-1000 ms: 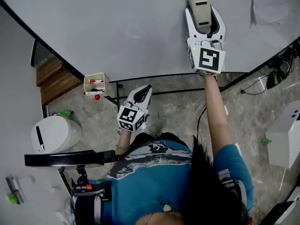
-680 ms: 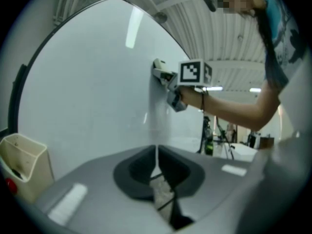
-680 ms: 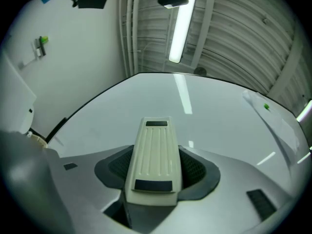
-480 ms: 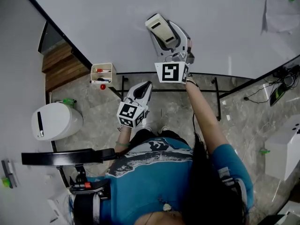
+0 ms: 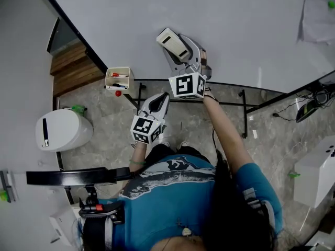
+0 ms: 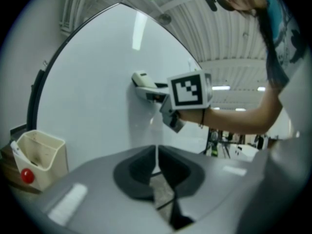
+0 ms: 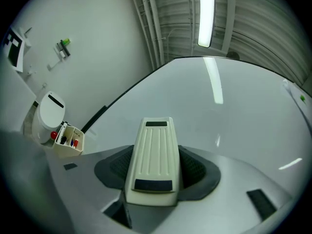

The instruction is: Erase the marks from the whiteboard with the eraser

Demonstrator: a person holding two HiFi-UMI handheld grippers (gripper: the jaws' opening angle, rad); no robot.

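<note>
Right gripper view: the eraser [image 7: 151, 155], probably light, with a rigid ribbed plastic back, is clamped by its flanks in your right gripper's [image 7: 155, 172] fingers at the whiteboard [image 7: 234, 116]. Hold it mid-body. Your left gripper's [image 6: 157, 165] fingers are closed on nothing.

Cream marker caddy [image 5: 118, 79] (markers [image 5: 119, 76] inside)

One whiteboard [image 5: 235, 30], one eraser [image 5: 170, 40], two grippers, the left gripper [image 5: 163, 97] and the right gripper [image 5: 181, 49], one marker cup [image 5: 118, 79], one white bin [image 5: 63, 132].
</note>
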